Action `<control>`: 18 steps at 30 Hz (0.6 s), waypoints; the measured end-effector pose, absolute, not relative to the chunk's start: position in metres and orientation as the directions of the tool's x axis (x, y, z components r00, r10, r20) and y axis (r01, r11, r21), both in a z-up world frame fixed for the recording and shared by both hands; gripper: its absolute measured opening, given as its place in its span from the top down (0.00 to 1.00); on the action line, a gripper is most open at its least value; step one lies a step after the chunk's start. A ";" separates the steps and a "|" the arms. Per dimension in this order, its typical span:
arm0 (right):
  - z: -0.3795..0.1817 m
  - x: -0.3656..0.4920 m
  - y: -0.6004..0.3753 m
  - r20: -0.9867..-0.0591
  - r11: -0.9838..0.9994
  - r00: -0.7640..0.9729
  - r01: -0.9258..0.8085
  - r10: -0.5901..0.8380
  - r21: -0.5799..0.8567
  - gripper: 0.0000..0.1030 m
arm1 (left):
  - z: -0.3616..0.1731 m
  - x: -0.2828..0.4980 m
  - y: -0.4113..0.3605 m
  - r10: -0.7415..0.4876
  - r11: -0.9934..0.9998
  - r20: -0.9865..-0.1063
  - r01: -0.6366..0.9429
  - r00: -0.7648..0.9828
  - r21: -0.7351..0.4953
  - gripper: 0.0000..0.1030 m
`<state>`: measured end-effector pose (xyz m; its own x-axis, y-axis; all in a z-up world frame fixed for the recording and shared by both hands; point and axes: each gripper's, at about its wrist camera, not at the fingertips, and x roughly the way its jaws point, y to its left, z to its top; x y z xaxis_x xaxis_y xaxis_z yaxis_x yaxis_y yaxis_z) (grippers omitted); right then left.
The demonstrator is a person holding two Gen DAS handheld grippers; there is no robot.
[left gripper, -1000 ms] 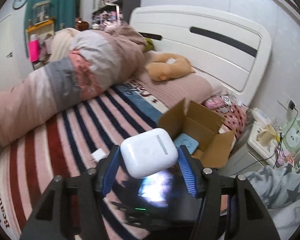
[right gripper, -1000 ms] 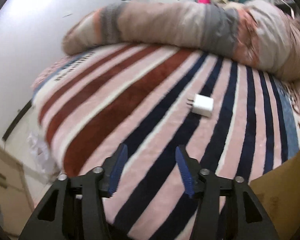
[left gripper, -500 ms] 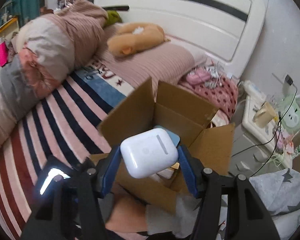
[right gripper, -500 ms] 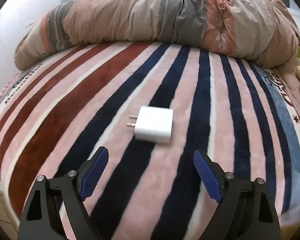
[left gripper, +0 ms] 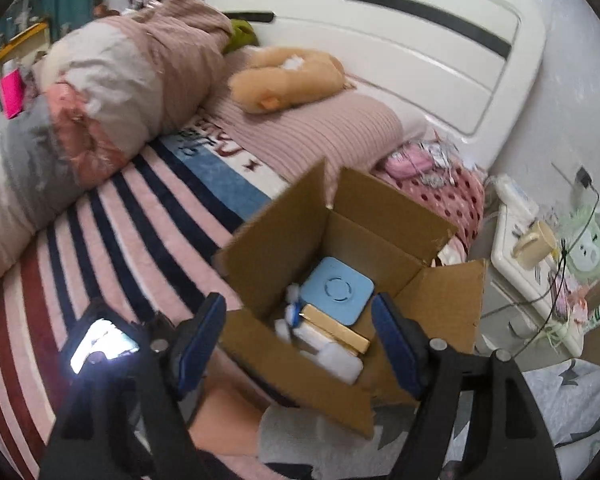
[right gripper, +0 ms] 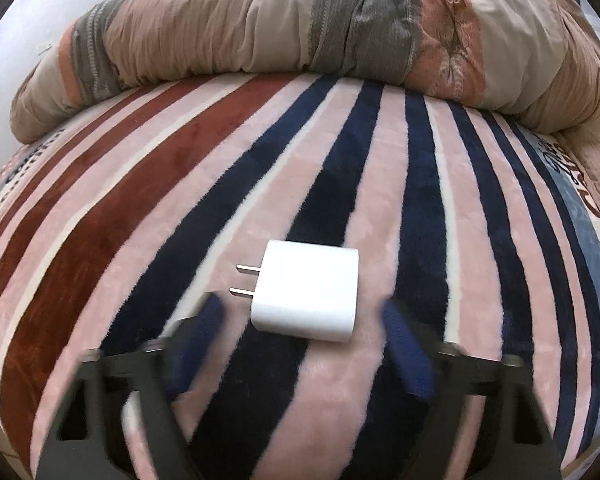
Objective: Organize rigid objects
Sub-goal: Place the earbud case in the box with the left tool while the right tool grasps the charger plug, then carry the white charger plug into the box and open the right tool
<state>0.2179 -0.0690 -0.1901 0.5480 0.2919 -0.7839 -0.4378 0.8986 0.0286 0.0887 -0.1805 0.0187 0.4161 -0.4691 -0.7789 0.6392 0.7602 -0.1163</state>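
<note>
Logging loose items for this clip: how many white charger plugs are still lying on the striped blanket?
1. A white charger plug lies on the striped blanket, between the open right gripper fingers. More may be hidden outside both views.

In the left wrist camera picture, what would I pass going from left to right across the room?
Rolled pink-and-grey quilt → tan plush toy → open brown cardboard box → white bedside table → pale green piggy mug.
</note>
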 end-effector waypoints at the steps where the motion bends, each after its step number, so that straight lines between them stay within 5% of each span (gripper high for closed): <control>1: -0.189 0.216 -0.068 -0.780 0.899 0.556 -0.438 0.288 0.019 0.55 | 0.023 0.086 -0.170 -0.466 0.773 -0.769 0.624 0.438 -0.113 0.30; 18: -0.129 0.095 -0.096 -0.700 0.746 0.473 -0.653 0.535 0.129 0.60 | 0.017 0.034 0.015 -0.316 0.940 -0.697 0.313 0.643 -0.138 0.30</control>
